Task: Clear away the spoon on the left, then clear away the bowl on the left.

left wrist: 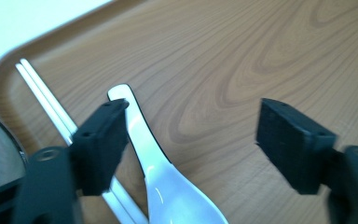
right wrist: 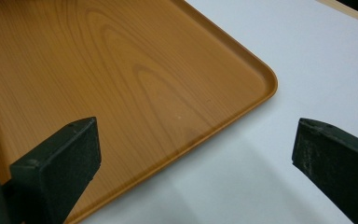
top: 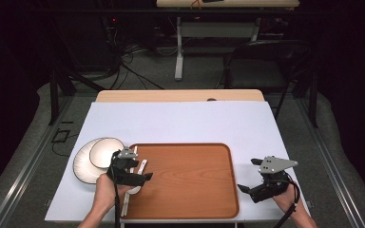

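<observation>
Lying between the parted fingers (left wrist: 284, 135), spoon (left wrist: 168, 186) untouched.

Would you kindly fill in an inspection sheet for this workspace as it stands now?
Surface: white sheet over a wooden table.
Job's things: wooden tray; white spoon and chopsticks lie on its left side.
Clutter: two white plates, overlapping, left of the tray.
Grippers: left gripper open over the spoon, pads clear of it; right gripper open, nothing between the jaws, at the tray's corner.
Cables: cables on the floor behind.
Surroundings: chair, second table.
</observation>
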`<state>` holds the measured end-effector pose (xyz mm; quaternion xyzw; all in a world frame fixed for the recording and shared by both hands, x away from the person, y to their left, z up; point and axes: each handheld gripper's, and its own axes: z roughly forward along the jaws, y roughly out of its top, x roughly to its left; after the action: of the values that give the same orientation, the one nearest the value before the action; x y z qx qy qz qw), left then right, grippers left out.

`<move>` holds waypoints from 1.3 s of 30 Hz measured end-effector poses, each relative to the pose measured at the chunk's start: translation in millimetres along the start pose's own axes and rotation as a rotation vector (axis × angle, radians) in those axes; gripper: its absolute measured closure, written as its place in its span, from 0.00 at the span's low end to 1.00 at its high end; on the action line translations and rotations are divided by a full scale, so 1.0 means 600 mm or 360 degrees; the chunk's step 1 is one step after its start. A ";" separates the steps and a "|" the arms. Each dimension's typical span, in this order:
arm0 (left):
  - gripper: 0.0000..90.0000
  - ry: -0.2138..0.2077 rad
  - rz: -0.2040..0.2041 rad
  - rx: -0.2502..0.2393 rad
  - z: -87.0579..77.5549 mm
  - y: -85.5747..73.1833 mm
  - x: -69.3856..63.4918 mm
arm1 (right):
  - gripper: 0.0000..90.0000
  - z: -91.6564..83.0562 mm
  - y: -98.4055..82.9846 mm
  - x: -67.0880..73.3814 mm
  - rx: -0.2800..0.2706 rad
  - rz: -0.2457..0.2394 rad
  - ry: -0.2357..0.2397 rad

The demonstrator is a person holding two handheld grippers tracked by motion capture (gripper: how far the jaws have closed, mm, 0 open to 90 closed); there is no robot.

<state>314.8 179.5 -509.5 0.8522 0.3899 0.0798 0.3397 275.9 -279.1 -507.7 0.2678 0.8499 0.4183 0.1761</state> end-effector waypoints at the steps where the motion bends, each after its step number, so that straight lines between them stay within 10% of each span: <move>1: 0.22 -0.0004 -0.0005 -0.0012 -0.003 0.001 0.000 | 0.01 0.000 0.000 0.000 0.0000 0.0000 -0.0001; 19: 0.11 -0.0026 -0.0031 -0.0135 -0.054 0.008 0.012 | 0.01 0.001 0.001 0.001 0.0015 -0.0005 -0.0015; 39: 0.05 0.0127 -0.0125 -0.0219 -0.102 -0.003 0.045 | 0.01 0.012 0.007 -0.002 0.0025 -0.0028 0.0015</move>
<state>307.4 231.3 -468.0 0.8070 0.4299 0.1269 0.3844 281.7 -273.0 -508.6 0.2596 0.8563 0.4113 0.1736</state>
